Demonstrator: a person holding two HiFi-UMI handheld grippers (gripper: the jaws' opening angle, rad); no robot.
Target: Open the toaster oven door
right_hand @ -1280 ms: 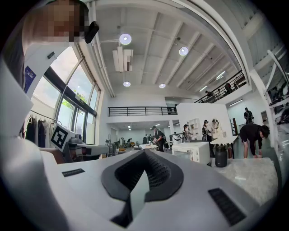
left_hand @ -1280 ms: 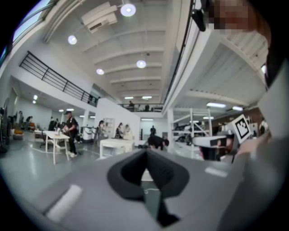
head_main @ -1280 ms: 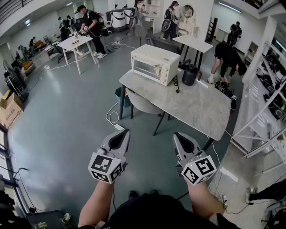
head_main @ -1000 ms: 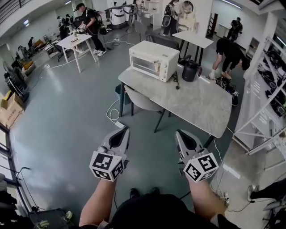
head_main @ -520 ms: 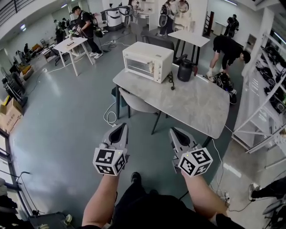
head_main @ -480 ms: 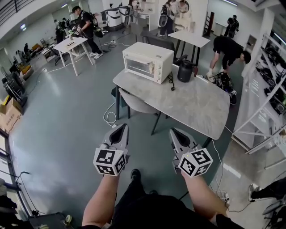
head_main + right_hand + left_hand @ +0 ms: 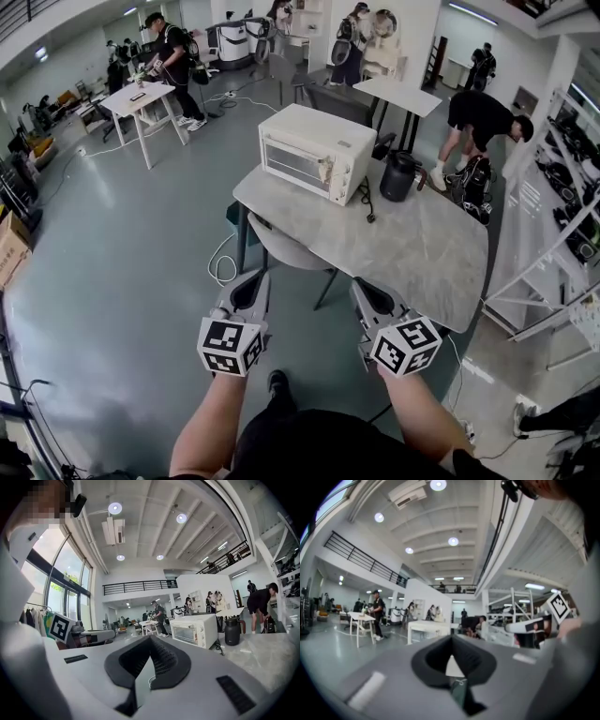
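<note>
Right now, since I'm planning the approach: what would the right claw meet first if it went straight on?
Probably nothing near: the right claw aims just left of the toaster oven; the way looks free, depth unclear.

a black jug [image 7: 401,176] stands on a grey marbled table [image 7: 422,258], with a pale chair [image 7: 281,248] tucked under the table's left side and a white cable [image 7: 218,269] looped on the floor nearby. further back, a person [image 7: 173,52] stands by a small white table [image 7: 141,97]. another person [image 7: 483,117] bends over beyond the jug, near white shelving [image 7: 562,244].
</note>
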